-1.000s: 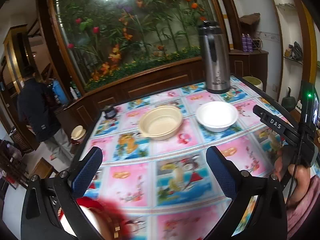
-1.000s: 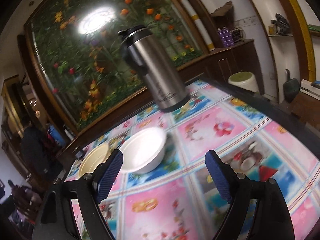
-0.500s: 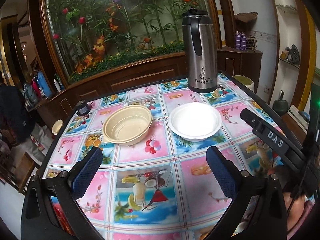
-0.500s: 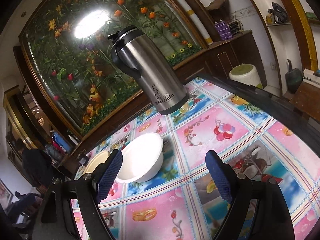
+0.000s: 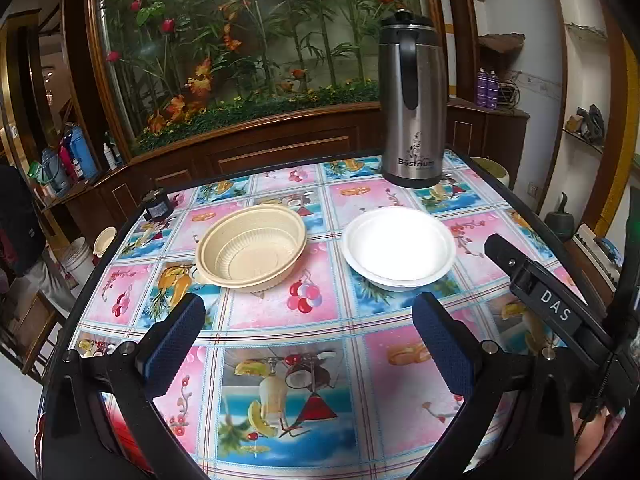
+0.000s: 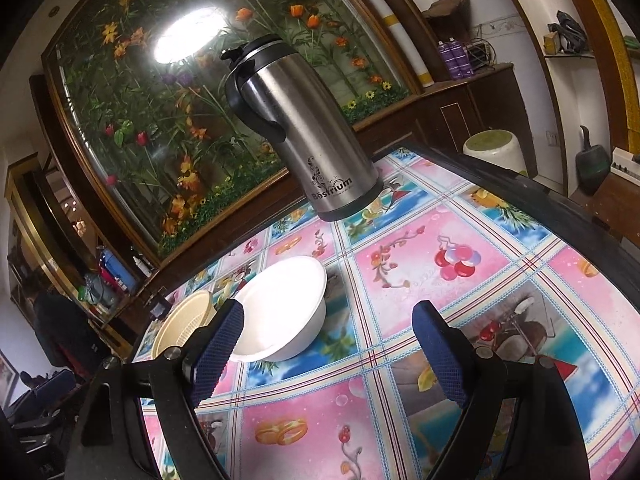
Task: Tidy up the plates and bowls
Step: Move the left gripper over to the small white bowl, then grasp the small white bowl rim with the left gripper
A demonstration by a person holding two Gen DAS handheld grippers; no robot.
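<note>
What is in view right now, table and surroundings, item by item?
beige bowl: 1, beige, ribbed, table centre-left, apart from the white bowl.
white bowl: 1, white, right of the beige bowl.
flask: 1, steel with black lid and handle, upright at the table's far right.
black object: 1, small, far left table edge; too small to identify.
table: 1, pink-and-blue patterned cloth.
plant display: 1, green with orange and red flowers, behind the table.
stool: 1, white with green top, beyond the table's right side.
left hand-held gripper: 1, black with blue pads, open, empty.
right hand-held gripper: 1, same colours, open, empty.
</note>
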